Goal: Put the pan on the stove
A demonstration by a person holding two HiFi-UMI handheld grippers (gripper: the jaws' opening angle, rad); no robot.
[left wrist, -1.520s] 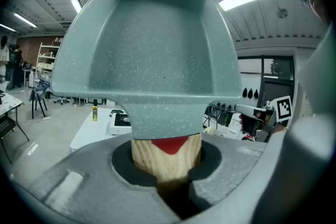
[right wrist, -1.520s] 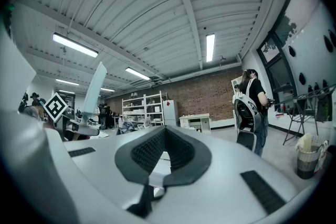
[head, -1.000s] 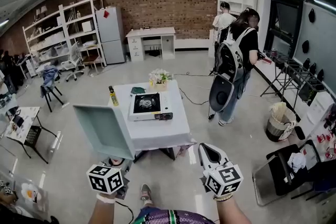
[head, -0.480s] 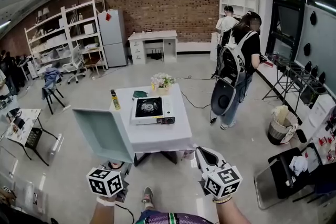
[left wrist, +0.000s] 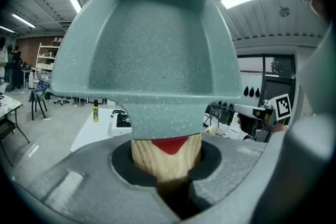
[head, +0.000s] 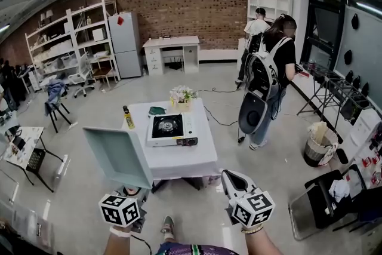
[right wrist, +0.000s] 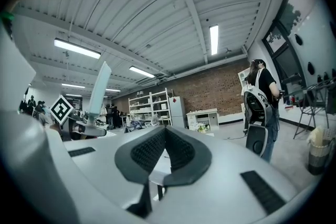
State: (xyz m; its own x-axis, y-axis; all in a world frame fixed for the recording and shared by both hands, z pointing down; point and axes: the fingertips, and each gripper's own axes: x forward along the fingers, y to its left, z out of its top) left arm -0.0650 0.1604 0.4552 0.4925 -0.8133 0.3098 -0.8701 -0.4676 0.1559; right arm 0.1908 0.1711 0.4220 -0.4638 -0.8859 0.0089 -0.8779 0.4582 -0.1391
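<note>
1. Your left gripper (left wrist: 166, 168): its jaws are clamped on the wooden handle (left wrist: 157, 157) of the pan (head: 119, 155).
2. The pan, teal and square, rises just ahead of those jaws. It is tipped up in the air, with its hollow side facing back at you.
3. Your right gripper (right wrist: 165, 139): its jaws are closed tip to tip with nothing between them. It sits beside the left jaws, apart from the pan.
4. The white worktop (head: 179, 159) lies ahead of both pairs of jaws.
5. The stove (head: 171, 129) stands on the worktop, well beyond the jaws. The pan is not yet on it.
6. A yellow bottle (head: 127, 118) and flowers (head: 181, 95) stand farther off on the worktop.
</note>
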